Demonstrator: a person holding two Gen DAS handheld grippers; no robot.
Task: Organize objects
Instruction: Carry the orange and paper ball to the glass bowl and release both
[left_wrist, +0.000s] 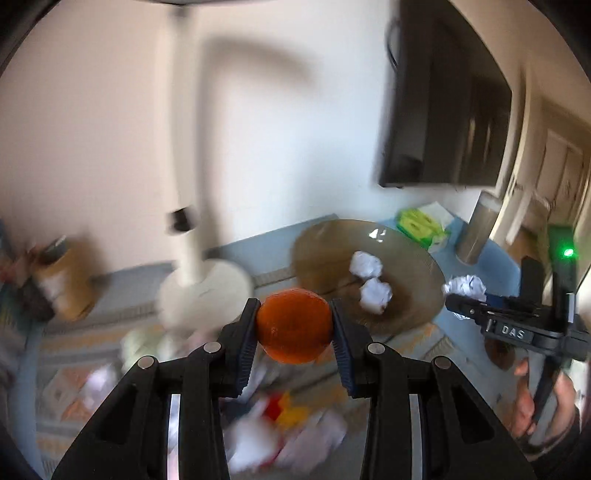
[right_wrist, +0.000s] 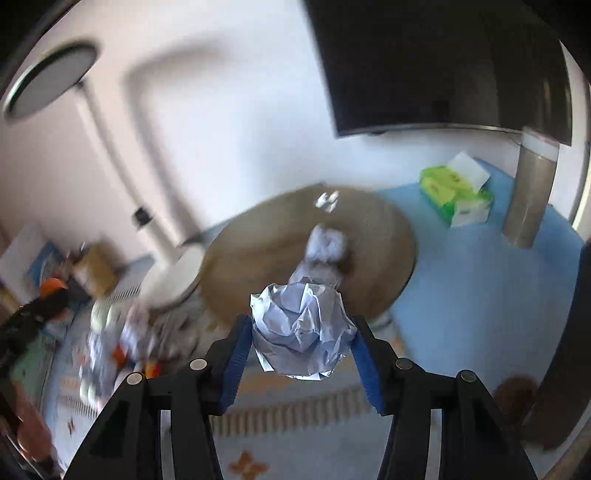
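My left gripper (left_wrist: 294, 330) is shut on an orange (left_wrist: 294, 326), held in the air in front of a round brown plate (left_wrist: 321, 251). Two crumpled paper balls (left_wrist: 365, 264) lie in the plate. My right gripper (right_wrist: 301, 334) is shut on a white crumpled paper ball (right_wrist: 301, 332), held just before the same brown plate (right_wrist: 258, 251), where more paper balls (right_wrist: 327, 243) lie. In the left wrist view the right gripper (left_wrist: 463, 295) shows at the right with its paper ball (left_wrist: 466, 286). In the right wrist view the left gripper's orange (right_wrist: 53, 285) shows at far left.
A white lamp base (left_wrist: 207, 291) and pole stand left of the plate. A green tissue box (right_wrist: 456, 195) and a metal tumbler (right_wrist: 530, 192) sit on the blue surface at right. Blurred clutter (left_wrist: 280, 424) lies on the patterned mat below. A dark screen (right_wrist: 436, 62) hangs on the wall.
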